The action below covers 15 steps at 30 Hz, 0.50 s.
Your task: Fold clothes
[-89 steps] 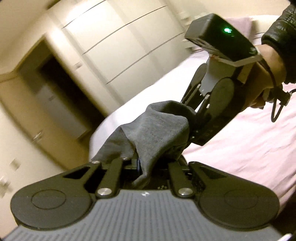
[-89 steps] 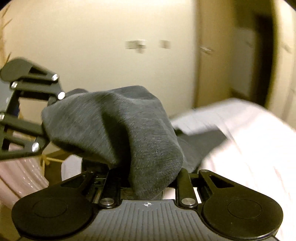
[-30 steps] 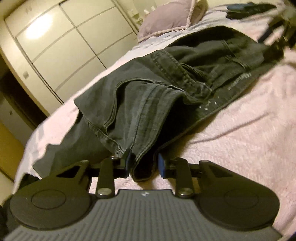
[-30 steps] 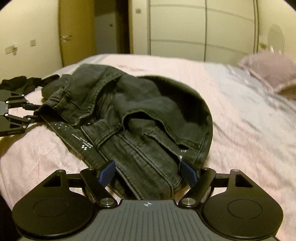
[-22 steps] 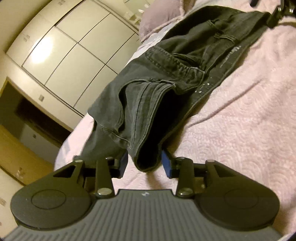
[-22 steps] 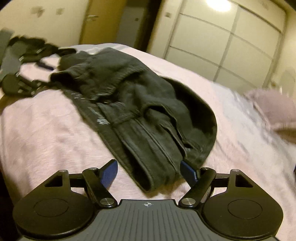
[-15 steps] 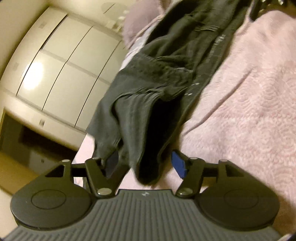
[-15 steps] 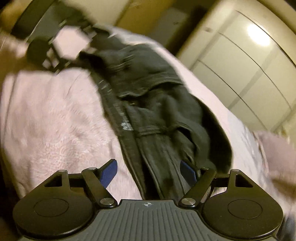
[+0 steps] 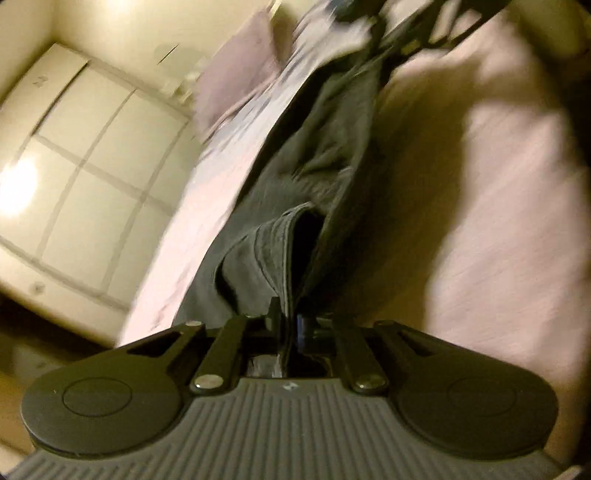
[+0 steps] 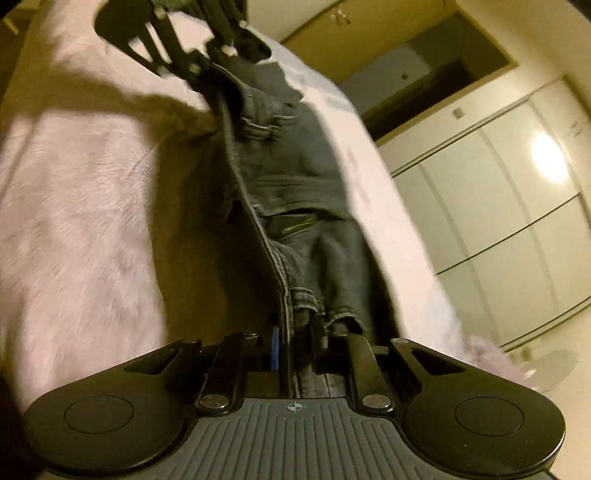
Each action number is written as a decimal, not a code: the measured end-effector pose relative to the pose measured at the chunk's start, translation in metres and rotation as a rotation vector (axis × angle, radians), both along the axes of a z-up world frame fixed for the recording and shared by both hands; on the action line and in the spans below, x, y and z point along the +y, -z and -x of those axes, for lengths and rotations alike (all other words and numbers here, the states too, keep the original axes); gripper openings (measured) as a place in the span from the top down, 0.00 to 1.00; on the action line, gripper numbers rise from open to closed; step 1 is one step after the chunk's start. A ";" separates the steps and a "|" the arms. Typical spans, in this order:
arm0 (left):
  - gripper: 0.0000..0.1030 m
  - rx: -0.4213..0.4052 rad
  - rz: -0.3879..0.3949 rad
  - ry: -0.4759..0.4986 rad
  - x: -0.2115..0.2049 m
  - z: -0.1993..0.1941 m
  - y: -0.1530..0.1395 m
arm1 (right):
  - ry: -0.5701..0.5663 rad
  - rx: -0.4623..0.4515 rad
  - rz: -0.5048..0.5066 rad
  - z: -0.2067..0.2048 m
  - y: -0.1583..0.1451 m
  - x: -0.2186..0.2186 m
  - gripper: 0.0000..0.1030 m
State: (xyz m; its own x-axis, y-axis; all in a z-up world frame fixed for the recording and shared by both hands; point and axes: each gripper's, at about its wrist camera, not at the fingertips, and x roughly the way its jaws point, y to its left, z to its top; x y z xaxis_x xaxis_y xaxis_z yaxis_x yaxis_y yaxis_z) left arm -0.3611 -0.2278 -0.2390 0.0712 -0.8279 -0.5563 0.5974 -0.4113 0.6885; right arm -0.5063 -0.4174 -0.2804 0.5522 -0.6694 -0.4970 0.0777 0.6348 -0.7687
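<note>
Dark grey jeans (image 9: 317,177) hang stretched between my two grippers above the pink bed (image 9: 498,192). My left gripper (image 9: 290,325) is shut on one end of the waistband, the denim pinched between its pads. In the right wrist view the jeans (image 10: 295,173) run away from me, belt loops and waistband edge showing, and my right gripper (image 10: 293,336) is shut on the other end. The left gripper (image 10: 177,48) appears at the top of that view, the right gripper (image 9: 417,22) blurred at the top of the left wrist view.
The pink bedcover (image 10: 74,206) lies under the jeans with their shadow on it. A lilac pillow (image 9: 236,85) rests at the head of the bed. White wardrobe doors (image 10: 498,206) and a dark doorway (image 10: 436,74) stand beyond the bed.
Both grippers were open around the jeans' waistband half a second ago; now both have shut on it and lifted the jeans off the bed, pulling them taut.
</note>
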 end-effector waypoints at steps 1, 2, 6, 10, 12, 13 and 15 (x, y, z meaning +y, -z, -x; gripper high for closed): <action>0.95 0.019 -0.016 0.017 0.004 0.007 -0.004 | 0.007 0.000 0.014 0.017 -0.008 0.005 0.87; 0.95 0.035 -0.036 0.032 0.005 0.014 -0.003 | 0.018 -0.003 0.022 0.037 -0.014 0.010 0.87; 0.95 0.100 -0.117 0.093 0.013 0.044 0.001 | 0.134 -0.014 -0.012 0.106 -0.006 0.017 0.87; 0.94 0.165 -0.197 0.154 0.020 0.074 0.004 | 0.211 0.019 -0.108 0.134 0.043 0.002 0.87; 0.87 0.197 -0.237 0.185 0.023 0.089 0.006 | 0.227 0.030 -0.114 0.138 0.053 0.001 0.87; 0.86 0.214 -0.257 0.200 0.025 0.097 0.007 | 0.236 0.035 -0.116 0.139 0.058 0.000 0.86; 0.75 0.246 -0.298 0.231 0.029 0.112 0.009 | 0.277 -0.005 -0.140 0.148 0.054 -0.003 0.81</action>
